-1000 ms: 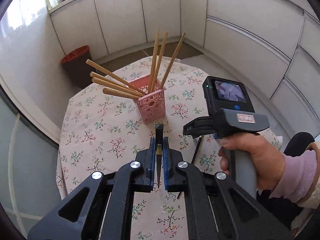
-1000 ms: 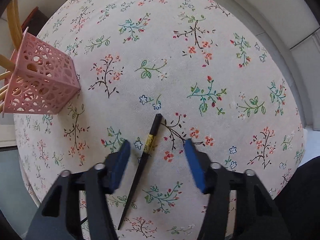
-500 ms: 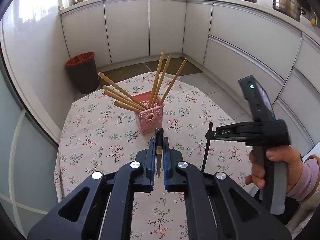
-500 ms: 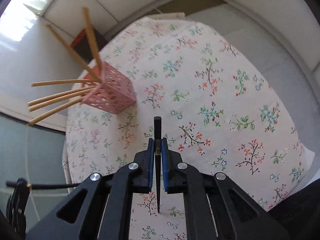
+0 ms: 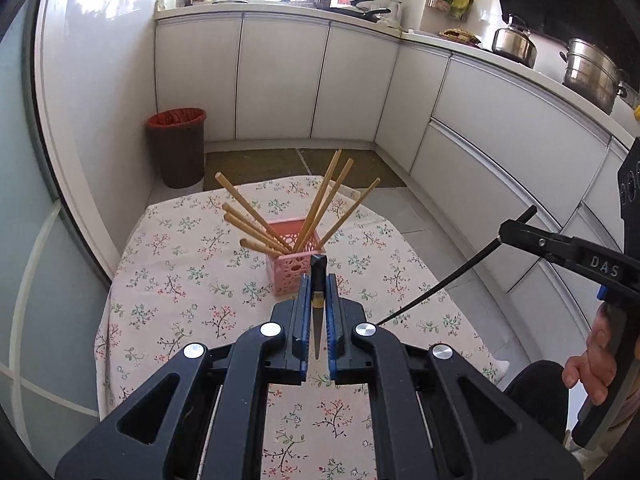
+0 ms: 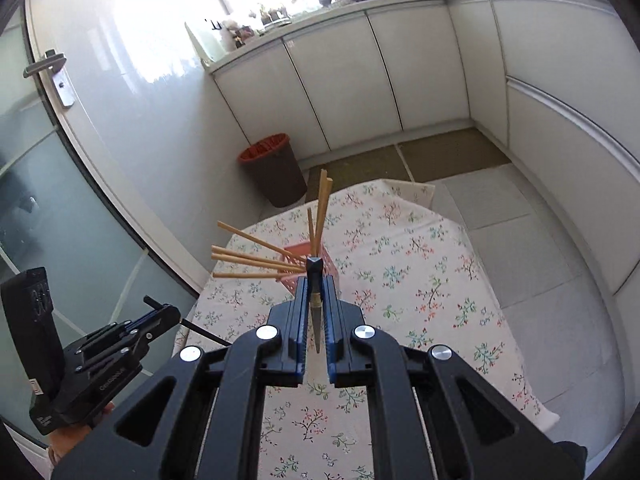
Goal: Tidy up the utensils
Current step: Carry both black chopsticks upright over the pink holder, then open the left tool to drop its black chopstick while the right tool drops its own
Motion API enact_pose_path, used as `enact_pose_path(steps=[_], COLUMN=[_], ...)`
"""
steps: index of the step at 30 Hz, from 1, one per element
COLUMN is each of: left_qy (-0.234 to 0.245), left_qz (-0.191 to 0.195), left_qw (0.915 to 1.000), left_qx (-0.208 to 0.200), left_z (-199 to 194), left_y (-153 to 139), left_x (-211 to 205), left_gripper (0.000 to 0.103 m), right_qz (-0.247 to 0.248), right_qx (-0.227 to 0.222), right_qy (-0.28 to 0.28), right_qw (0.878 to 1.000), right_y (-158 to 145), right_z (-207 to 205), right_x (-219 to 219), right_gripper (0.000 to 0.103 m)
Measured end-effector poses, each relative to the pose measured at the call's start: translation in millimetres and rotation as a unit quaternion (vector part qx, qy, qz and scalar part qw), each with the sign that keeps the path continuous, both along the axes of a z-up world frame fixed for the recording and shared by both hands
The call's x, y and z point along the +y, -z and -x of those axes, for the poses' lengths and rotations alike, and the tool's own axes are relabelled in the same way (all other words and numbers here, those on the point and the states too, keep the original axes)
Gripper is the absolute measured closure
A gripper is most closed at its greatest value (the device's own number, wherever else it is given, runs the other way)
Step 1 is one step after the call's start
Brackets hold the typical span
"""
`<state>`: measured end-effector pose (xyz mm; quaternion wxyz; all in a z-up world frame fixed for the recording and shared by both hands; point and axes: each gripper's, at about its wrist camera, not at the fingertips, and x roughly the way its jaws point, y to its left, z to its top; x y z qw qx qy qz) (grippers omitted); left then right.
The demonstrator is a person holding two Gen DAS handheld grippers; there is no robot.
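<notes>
A pink lattice holder (image 5: 294, 270) (image 6: 331, 261) stands on the floral tablecloth with several wooden chopsticks (image 5: 258, 220) (image 6: 256, 260) fanning out of it. My left gripper (image 5: 319, 292) is shut on a black chopstick (image 5: 318, 276) that points at the holder, held above the table in front of it. My right gripper (image 6: 315, 290) is shut on a second black chopstick (image 6: 315, 270), raised high over the table. In the left wrist view that second chopstick (image 5: 440, 284) slants down from the right gripper (image 5: 516, 234) at the right edge. The left gripper (image 6: 160, 314) shows at lower left of the right wrist view.
The table (image 5: 192, 264) (image 6: 420, 280) sits in a kitchen corner with white cabinets (image 5: 280, 80) behind. A brown bin with a red liner (image 5: 176, 146) (image 6: 274, 168) stands on the floor beyond it. A glass door (image 6: 60, 208) is at the left. A hand (image 5: 592, 364) grips the right handle.
My right gripper closed on the black chopstick that lay on the cloth and lifted it high, tilting up. My left gripper rose a little, keeping its chopstick.
</notes>
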<state>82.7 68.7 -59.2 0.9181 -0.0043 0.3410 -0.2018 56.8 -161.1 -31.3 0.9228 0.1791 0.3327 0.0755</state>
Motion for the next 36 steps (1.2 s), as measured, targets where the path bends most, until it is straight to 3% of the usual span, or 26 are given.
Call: enact_pose_path(steps=[9, 16, 22, 28, 29, 32, 36], left_qy=[-0.022, -0.049, -0.074, -0.076, -0.077, -0.096, -0.130], left_qz=[0.019, 0.023, 0.007, 0.010, 0.019, 0.053, 0.095], left_qw=[0.9976, 0.9952, 0.9953, 0.9969, 0.9968, 0.9935, 0.9847], left_qx=[-0.062, -0.082, -0.062, -0.015, -0.006, -0.028, -0.066], left_z=[-28, -59, -101, -140, -141, -132, -118], left_y=[-57, -69, -43, 14, 18, 3, -32], left_x=[-15, -30, -35, -34, -30, -10, 13], left_gripper=[0.097, 0.097, 0.097, 0.096, 0.093, 0.062, 0.059], right_qz=[-0.006, -0.005, 0.005, 0.004, 0.003, 0.005, 0.010], right_qx=[-0.059, -0.085, -0.095, -0.080, -0.079, -0.081, -0.084], right_qy=[-0.015, -0.027, -0.024, -0.016, -0.016, -0.017, -0.018], right_qw=[0.998, 0.996, 0.995, 0.997, 0.997, 0.997, 0.996], right_y=[-57, -77, -72, -57, -55, -53, -53], right_z=[-14, -33, -53, -84, -87, -98, -110], right_x=[3, 13, 20, 23, 23, 26, 32], right_gripper=[0.096, 0.096, 0.095, 0.096, 0.096, 0.095, 0.096])
